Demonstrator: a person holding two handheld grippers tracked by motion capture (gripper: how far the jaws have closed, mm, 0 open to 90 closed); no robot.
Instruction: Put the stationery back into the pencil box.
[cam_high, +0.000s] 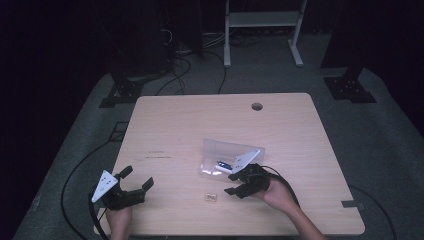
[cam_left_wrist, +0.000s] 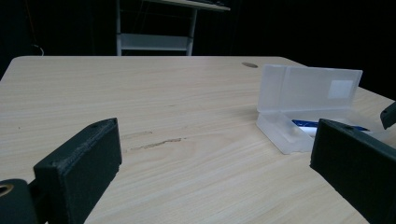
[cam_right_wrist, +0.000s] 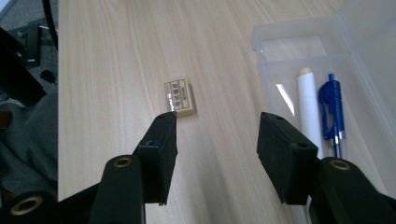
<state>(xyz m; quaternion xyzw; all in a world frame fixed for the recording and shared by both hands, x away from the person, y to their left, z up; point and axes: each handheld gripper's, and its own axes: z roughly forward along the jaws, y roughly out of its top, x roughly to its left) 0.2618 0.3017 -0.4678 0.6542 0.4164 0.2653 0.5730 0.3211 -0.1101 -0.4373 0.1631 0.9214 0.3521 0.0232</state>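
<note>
We find no readable text. Eraser (cam_right_wrist: 179, 97) on table carries dark printed label, characters too small and blurred for us to read. Clear plastic case (cam_left_wrist: 303, 100) has blank white sticker (cam_left_wrist: 341, 88) on its raised lid. Faint dark marks (cam_high: 156, 156) on tabletop, illegible to us.

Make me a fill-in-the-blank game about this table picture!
1. The clear plastic case has its lid ____.
2. The pen inside the case is coloured ____.
3. The small eraser lies on the ____, outside the case.
4. The right gripper has its jaws ____, with nothing between them.

Missing words: open; blue; table; open
</note>
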